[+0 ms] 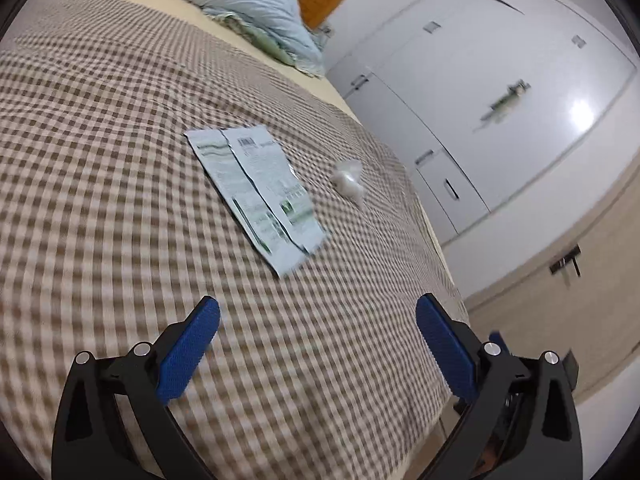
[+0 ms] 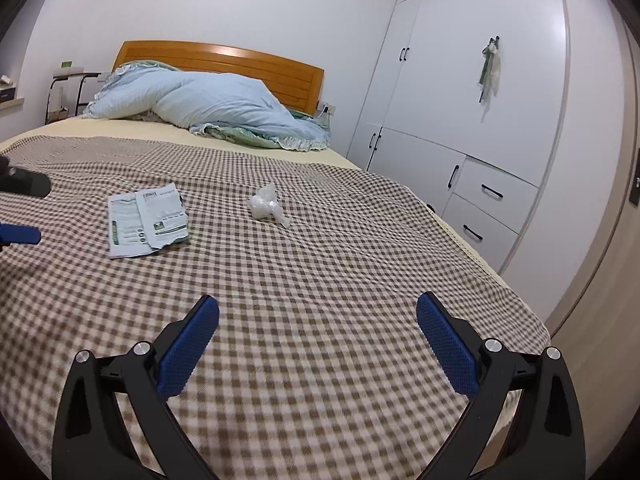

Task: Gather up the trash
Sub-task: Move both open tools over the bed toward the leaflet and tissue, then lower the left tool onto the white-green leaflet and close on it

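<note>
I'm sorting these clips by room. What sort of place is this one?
Most likely a home bedroom. A bed with a checked blanket and a wooden headboard fills the view, a light blue duvet is heaped at its head, and a white built-in wardrobe lines the wall beside it.

- The left gripper (image 1: 318, 314) is hanging with its jaws spread wide, nothing between the blue pads (image 1: 188, 354), and its view is sitting at a tilt (the picture is blurred).
- The right gripper (image 2: 318, 314) is likewise gaping, its two blue pads (image 2: 448, 350) standing well apart and gripping nothing, its view sitting level.
- In the right wrist view, the left gripper's blue fingertip (image 2: 18, 235) is poking in at the left edge, ahead and to the left of the right gripper.
</note>
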`<act>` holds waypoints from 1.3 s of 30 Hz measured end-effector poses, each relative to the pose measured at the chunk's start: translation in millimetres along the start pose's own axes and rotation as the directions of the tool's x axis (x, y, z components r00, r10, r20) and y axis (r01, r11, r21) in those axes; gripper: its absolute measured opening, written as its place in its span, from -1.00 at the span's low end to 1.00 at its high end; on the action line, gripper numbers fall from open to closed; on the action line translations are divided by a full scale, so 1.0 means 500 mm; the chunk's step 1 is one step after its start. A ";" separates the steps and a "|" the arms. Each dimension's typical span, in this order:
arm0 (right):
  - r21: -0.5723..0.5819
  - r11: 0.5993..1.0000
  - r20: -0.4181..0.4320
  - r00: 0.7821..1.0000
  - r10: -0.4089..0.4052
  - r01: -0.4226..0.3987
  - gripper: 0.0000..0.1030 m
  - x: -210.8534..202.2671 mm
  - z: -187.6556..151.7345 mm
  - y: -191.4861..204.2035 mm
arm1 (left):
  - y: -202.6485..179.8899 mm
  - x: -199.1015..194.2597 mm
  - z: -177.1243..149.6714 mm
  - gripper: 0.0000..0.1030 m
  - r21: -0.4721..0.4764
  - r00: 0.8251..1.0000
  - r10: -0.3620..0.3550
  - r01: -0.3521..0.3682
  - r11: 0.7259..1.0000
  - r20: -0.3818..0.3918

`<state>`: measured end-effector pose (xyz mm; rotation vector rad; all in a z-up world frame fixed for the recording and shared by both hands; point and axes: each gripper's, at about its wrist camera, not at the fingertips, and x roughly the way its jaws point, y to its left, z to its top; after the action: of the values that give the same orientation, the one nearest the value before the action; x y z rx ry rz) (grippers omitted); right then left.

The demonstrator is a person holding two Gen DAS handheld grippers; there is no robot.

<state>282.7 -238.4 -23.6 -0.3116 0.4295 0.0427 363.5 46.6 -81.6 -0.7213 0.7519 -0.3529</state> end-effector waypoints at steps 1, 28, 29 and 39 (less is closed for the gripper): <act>-0.004 1.000 -0.001 1.000 -0.003 0.003 0.84 0.010 0.002 0.000 | 0.011 0.018 0.012 0.85 -0.032 1.000 -0.005 0.005 0.999 -0.002; -0.044 0.999 -0.039 0.999 -0.006 0.004 0.84 0.137 0.028 -0.006 | 0.050 0.259 0.142 0.04 -0.133 0.996 0.092 -0.089 0.987 0.018; -0.043 0.999 -0.041 0.999 -0.005 0.003 0.84 0.138 0.028 -0.006 | 0.048 0.266 0.146 0.04 -0.139 0.995 0.097 -0.093 0.986 0.019; -0.047 0.999 -0.042 0.999 0.000 -0.002 0.84 0.141 0.023 -0.006 | 0.009 0.329 0.164 -0.18 -0.130 0.979 0.193 -0.183 0.974 0.067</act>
<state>351.6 -239.4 -41.9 -0.3594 0.4711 0.0469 536.1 0.6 -124.5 -0.7691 0.7649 -0.1053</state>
